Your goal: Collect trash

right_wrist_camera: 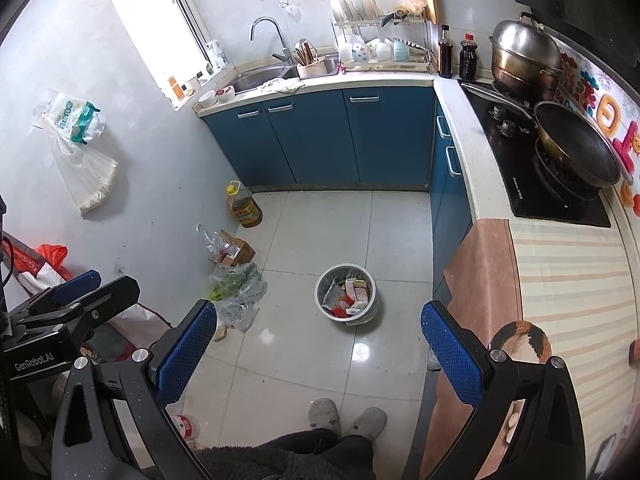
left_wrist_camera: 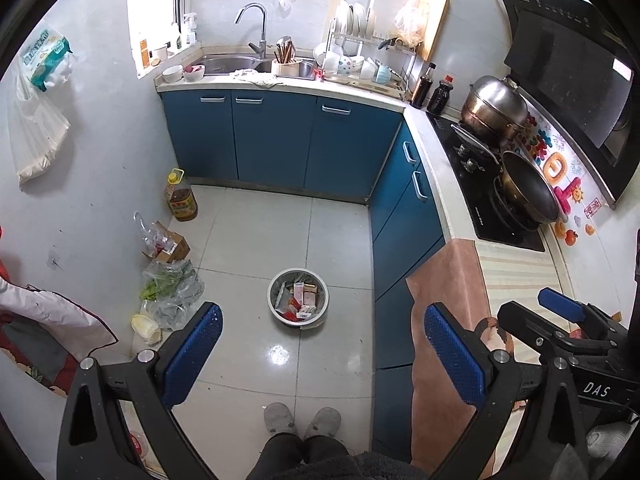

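A round grey trash bin [left_wrist_camera: 298,298] stands on the tiled floor, holding several small boxes and wrappers; it also shows in the right wrist view [right_wrist_camera: 346,294]. My left gripper [left_wrist_camera: 322,354] is open and empty, held high above the floor with the bin between its blue pads. My right gripper [right_wrist_camera: 320,354] is open and empty too, at a similar height, with the bin just past its fingers. Each gripper shows at the edge of the other's view: the right one [left_wrist_camera: 560,312], the left one [right_wrist_camera: 76,284].
Blue cabinets [left_wrist_camera: 276,136] with a sink line the far wall. A stove with a wok [left_wrist_camera: 528,192] is on the right counter. An oil bottle [left_wrist_camera: 181,197], a cardboard box [left_wrist_camera: 170,242] and plastic bags of greens [left_wrist_camera: 170,284] lie along the left wall. Slippered feet [left_wrist_camera: 302,420] stand below.
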Available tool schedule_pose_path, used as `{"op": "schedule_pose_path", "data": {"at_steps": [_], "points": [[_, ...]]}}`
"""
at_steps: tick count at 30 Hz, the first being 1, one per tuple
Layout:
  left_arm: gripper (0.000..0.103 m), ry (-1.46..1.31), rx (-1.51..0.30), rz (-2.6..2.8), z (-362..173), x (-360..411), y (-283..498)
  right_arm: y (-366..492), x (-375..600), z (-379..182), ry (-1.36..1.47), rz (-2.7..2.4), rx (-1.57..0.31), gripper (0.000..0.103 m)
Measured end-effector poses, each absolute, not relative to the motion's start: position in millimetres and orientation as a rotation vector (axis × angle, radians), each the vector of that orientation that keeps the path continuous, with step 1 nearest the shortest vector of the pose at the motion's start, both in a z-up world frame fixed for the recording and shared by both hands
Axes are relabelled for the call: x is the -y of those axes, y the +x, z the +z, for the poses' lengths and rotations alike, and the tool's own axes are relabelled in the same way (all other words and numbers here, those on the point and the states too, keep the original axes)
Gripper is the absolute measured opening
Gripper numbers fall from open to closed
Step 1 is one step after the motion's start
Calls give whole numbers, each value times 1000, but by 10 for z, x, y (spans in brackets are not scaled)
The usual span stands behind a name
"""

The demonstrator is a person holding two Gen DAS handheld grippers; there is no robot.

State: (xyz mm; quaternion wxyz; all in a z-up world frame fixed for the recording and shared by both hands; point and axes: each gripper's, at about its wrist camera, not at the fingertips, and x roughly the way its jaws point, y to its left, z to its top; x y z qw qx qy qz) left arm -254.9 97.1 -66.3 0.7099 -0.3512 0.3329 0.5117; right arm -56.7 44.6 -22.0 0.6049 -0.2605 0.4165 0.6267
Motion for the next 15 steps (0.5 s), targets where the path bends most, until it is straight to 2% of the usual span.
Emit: {"op": "schedule_pose_path", "data": {"at_steps": [15], "points": [[103,-781,-747,1132,-689,-923,-2592,-524,-392,-309,-612,1448,-995,103]]}}
